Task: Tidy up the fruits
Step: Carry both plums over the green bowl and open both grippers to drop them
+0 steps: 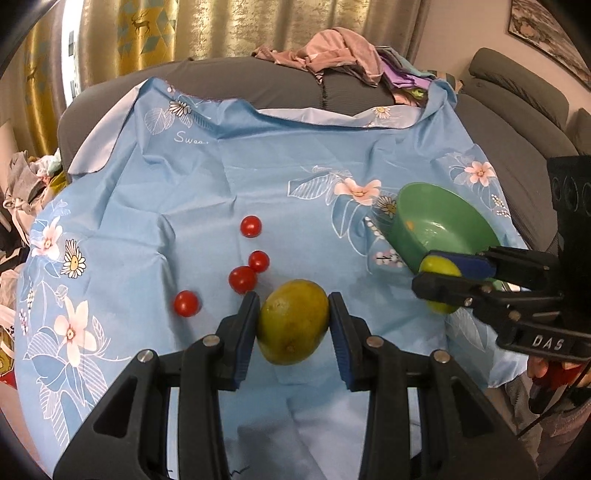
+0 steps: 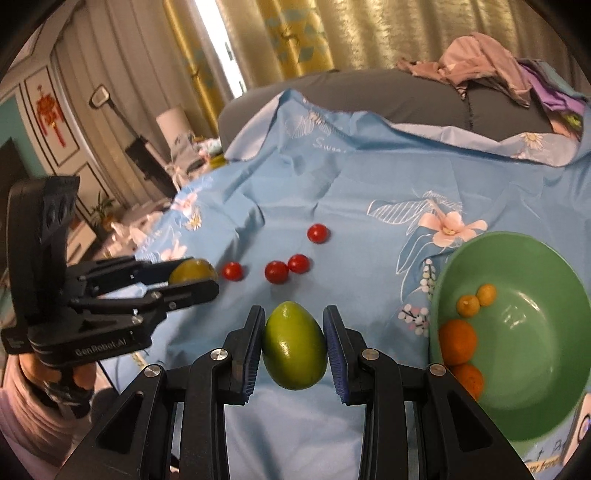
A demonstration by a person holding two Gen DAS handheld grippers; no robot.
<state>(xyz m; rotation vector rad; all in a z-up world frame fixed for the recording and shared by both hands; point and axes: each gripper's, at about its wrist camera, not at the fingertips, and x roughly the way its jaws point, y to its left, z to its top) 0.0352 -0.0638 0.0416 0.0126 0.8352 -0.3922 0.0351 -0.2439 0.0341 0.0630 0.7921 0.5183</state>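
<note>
Fruits: two green-yellow ones gripped, four cherry tomatoes loose on cloth, orange ones in bowl.
Left gripper (image 1: 293,325): jaws pinching a yellowish-green lemon (image 1: 293,321) side to side, held above the cloth; also seen at left edge of right wrist view.
Right gripper (image 2: 294,345): jaws pinching a brighter green lemon (image 2: 294,345), clear of the cloth, just left of the bowl.
Green bowl (image 2: 546,413): on cloth at right, tilted look; holds two oranges (image 2: 457,341) and two small kumquats (image 2: 468,305) against its left wall.
Cherry tomatoes (image 1: 242,279): four, red, on cloth past the grippers; two touching, two apart.
Blue floral cloth (image 1: 192,192): wrinkled, spread over grey sofa (image 1: 258,77).
Clothes pile (image 1: 340,51): on the sofa top, far right.
Curtains (image 1: 236,26): gold, at back.
</note>
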